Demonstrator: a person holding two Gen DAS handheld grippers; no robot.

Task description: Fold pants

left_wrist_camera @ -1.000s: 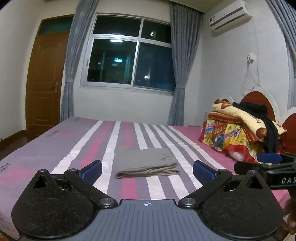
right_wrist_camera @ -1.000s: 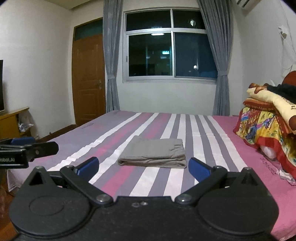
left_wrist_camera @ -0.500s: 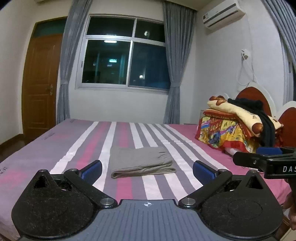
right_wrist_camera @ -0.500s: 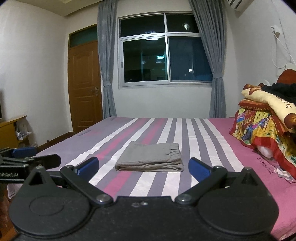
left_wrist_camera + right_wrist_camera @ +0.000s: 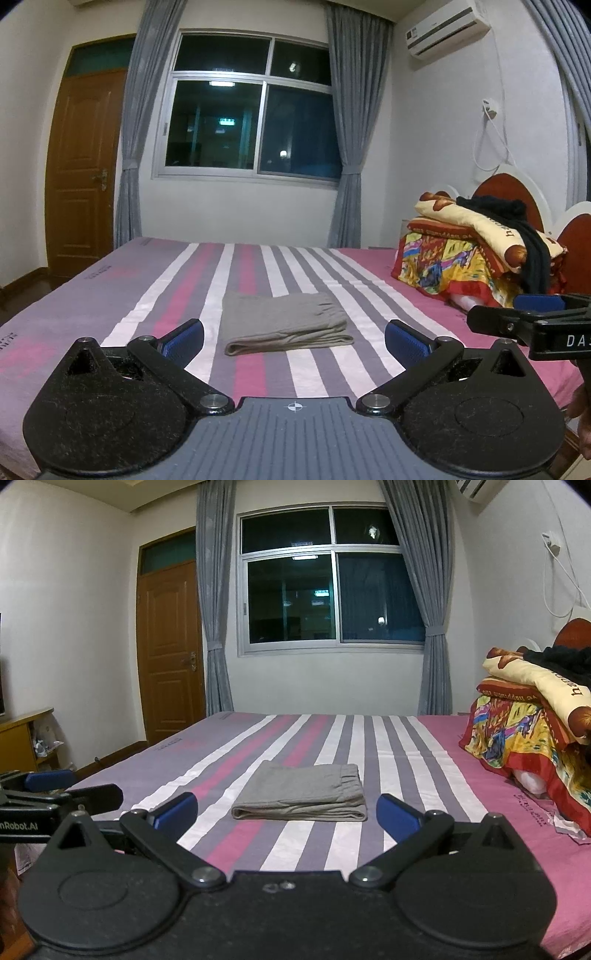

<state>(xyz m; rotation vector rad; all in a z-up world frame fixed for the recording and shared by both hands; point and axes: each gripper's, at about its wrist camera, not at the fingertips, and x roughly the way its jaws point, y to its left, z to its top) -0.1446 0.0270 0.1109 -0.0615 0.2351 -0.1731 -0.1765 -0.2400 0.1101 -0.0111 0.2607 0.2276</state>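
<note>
The gray pants (image 5: 286, 323) lie folded in a neat pile on the striped bed (image 5: 110, 295). They sit out in front of both grippers and touch neither one. The left gripper (image 5: 294, 339) has its jaws wide apart and holds nothing. The right gripper (image 5: 288, 814) is the same. Blankets (image 5: 476, 254) are stacked at the right end of the bed. Only the right view shows a wooden cabinet (image 5: 18, 738) by the door (image 5: 170, 653).
</note>
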